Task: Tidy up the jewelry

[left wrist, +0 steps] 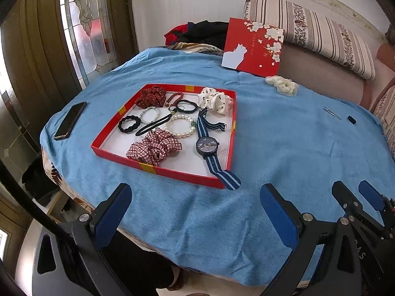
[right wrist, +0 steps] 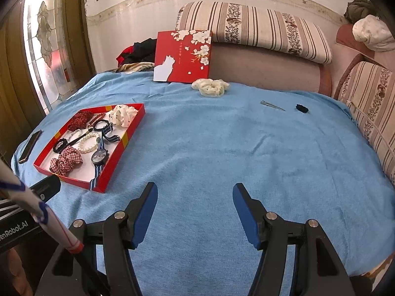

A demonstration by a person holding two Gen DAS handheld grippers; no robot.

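Note:
A shallow red tray [left wrist: 158, 170] [right wrist: 116, 157] sits on the blue cloth and holds scrunchies, bead and pearl bracelets, black hair ties and a blue-strapped watch [left wrist: 207, 146] [right wrist: 99, 156]. A cream scrunchie [left wrist: 282, 85] [right wrist: 210, 86], a metal hair clip [left wrist: 332, 112] [right wrist: 272, 105] and a small black item [left wrist: 351, 119] [right wrist: 302, 108] lie loose on the cloth at the far right. My left gripper [left wrist: 196, 209] is open and empty near the front edge, below the tray. My right gripper [right wrist: 195, 209] is open and empty over the bare cloth; it shows in the left wrist view [left wrist: 355, 197].
A red box lid with a white cat [left wrist: 253, 46] [right wrist: 182, 56] leans against the sofa at the back. A black phone [left wrist: 70, 120] [right wrist: 30, 146] lies left of the tray. A striped sofa cushion [right wrist: 254, 28] lies behind the table. A glass door is to the left.

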